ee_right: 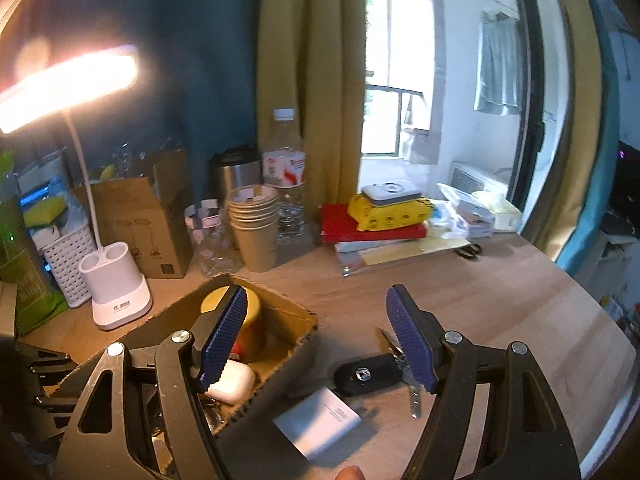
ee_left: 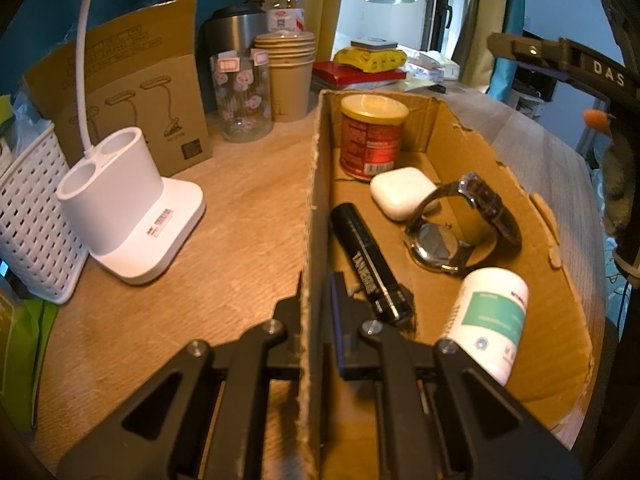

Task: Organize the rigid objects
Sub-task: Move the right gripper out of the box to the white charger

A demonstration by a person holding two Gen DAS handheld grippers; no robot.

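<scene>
Left wrist view: the left gripper (ee_left: 316, 308) is seen with its jaws pinching the near wall of the cardboard box (ee_left: 314, 184), one finger outside and one inside. Inside the box, a black marker (ee_left: 370, 262) lies at 12 o'clock from the jaws, just beside the pinched wall. A white earbud case (ee_left: 400, 192) is located at 1 o'clock, touching a wristwatch (ee_left: 460, 224) set on its side. A red can with a yellow lid (ee_left: 372, 136) stands upright in the far end of the box. A white bottle with a green label (ee_left: 490, 316) lies tilted at 3 o'clock against the box's right wall. On the bench (ee_left: 248, 200), a white lamp base (ee_left: 128, 208) is placed at 10 o'clock, with a white basket (ee_left: 32, 216) just beside it.

Right wrist view: the right gripper (ee_right: 316, 340) is held above the bench with its jaws spread wide and nothing between them. A car key (ee_right: 368, 374) lies on the bench outside the box, near the right finger's pad (ee_right: 412, 340). A white charger block (ee_right: 320, 424) lies at 6 o'clock from the key, just beside the box's corner. A stack of paper cups (ee_right: 254, 224) stands at 11 o'clock, well apart from the jaws.
</scene>
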